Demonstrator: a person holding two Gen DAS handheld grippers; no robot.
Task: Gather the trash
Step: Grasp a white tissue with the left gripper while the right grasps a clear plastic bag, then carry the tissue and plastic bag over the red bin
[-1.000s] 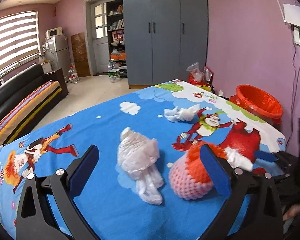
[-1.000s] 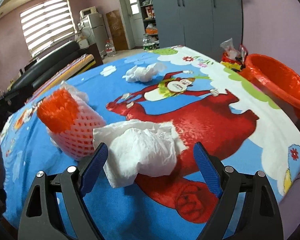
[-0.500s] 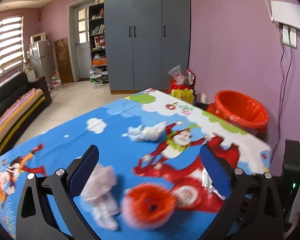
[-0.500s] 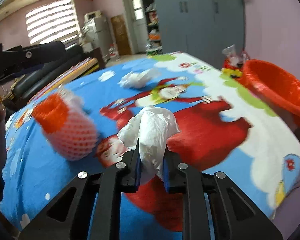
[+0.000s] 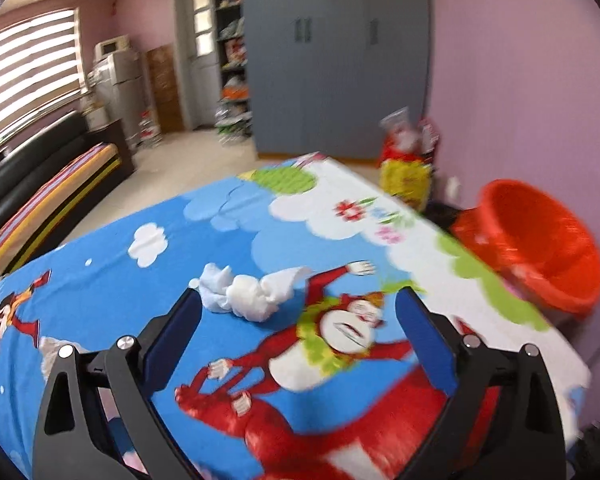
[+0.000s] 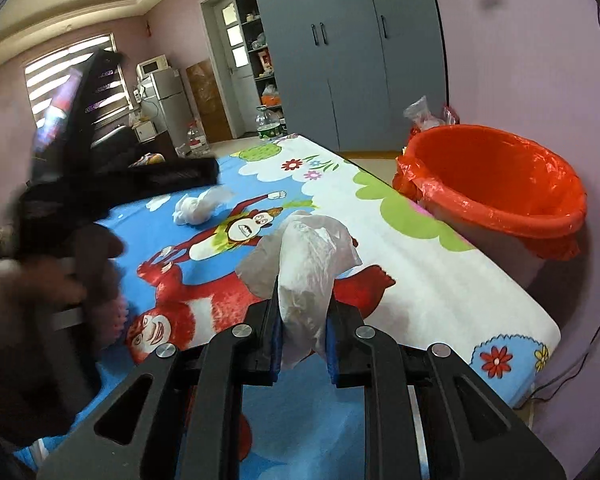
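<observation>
My right gripper [image 6: 303, 320] is shut on a crumpled white tissue wad [image 6: 306, 256] and holds it above the cartoon tablecloth [image 6: 412, 264], left of the red-lined trash bin [image 6: 496, 184]. My left gripper [image 5: 298, 320] is open and empty above the table, with a second crumpled white tissue [image 5: 252, 294] lying on the cloth just beyond its fingers. That tissue also shows in the right wrist view [image 6: 200, 206]. The bin appears at the right in the left wrist view [image 5: 540, 240]. The left gripper's body and the hand holding it [image 6: 60, 216] fill the left of the right wrist view, blurred.
The table's right edge runs beside the bin. A yellow and red bag [image 5: 406, 168] sits on the floor by the grey wardrobe [image 5: 336, 56]. A black sofa [image 5: 40, 184] stands at the far left. A pink foam net [image 6: 118, 312] peeks out behind the hand.
My right gripper closed on the tissue wad and lifted it toward the bin. My left gripper moved forward past the foam net and plastic bag to the far tissue.
</observation>
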